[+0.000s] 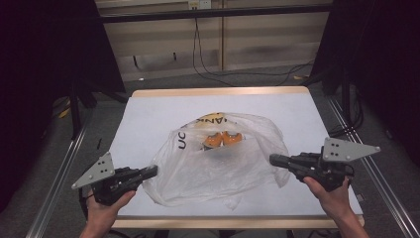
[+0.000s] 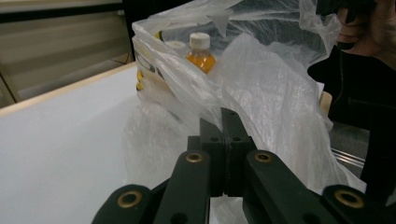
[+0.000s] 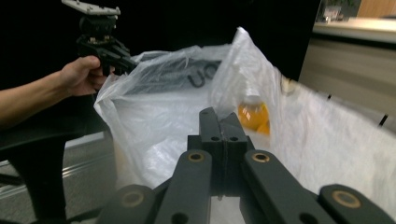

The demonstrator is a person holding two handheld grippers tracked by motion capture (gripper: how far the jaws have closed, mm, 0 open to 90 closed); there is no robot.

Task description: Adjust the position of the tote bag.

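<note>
A thin translucent white plastic bag with dark lettering (image 1: 218, 158) lies on the white-topped table with a pale wooden rim (image 1: 148, 114), spread between the two grippers. Inside it, toward the far side, sit small clear bottles of orange liquid with white caps (image 1: 224, 139), upright in the left gripper view (image 2: 201, 55). The left gripper (image 1: 153, 171) has its jaws closed on the bag's left edge; the right gripper (image 1: 273, 159) has its jaws pressed together on the bag's right edge, each held in a hand.
</note>
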